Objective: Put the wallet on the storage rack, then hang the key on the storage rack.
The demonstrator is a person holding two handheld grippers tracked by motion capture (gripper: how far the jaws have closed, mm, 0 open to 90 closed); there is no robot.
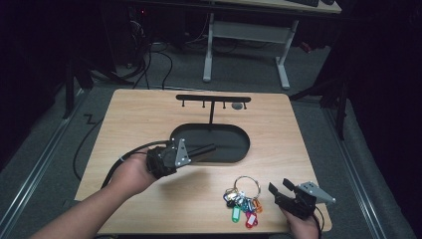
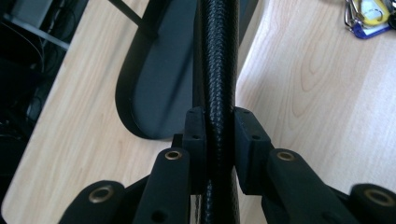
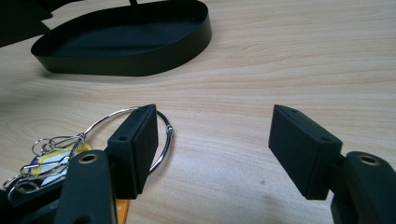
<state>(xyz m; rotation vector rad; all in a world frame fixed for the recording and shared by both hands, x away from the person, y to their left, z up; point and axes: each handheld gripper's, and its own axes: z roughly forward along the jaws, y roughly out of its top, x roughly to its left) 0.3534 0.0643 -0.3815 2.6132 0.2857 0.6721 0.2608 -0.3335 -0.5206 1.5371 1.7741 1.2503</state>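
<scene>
The left gripper (image 1: 211, 148) is clamped on the rim of a matte black oval tray (image 1: 234, 132) on the pale wooden table (image 1: 149, 114). The right gripper (image 3: 212, 149) is spread wide just beside a thin silver ring (image 1: 247, 185) of coloured plastic key tags (image 1: 244, 206) near the front edge.

We count one table (image 1: 149, 114). On it stands one black stand, made up of one oval tray (image 1: 234, 137), one post (image 1: 211, 113) and one crossbar (image 1: 213, 98). Under the crossbar we count four hooks, one of which carries one small grey item (image 1: 238, 105). We count one key ring (image 1: 247, 185) with one cluster of coloured tags (image 1: 243, 206); their exact number cannot be told. We count two grippers: one left gripper (image 1: 211, 148) and one right gripper (image 1: 280, 186). We count two hands: one left hand (image 1: 132, 172) and one right hand (image 1: 302, 224).
</scene>
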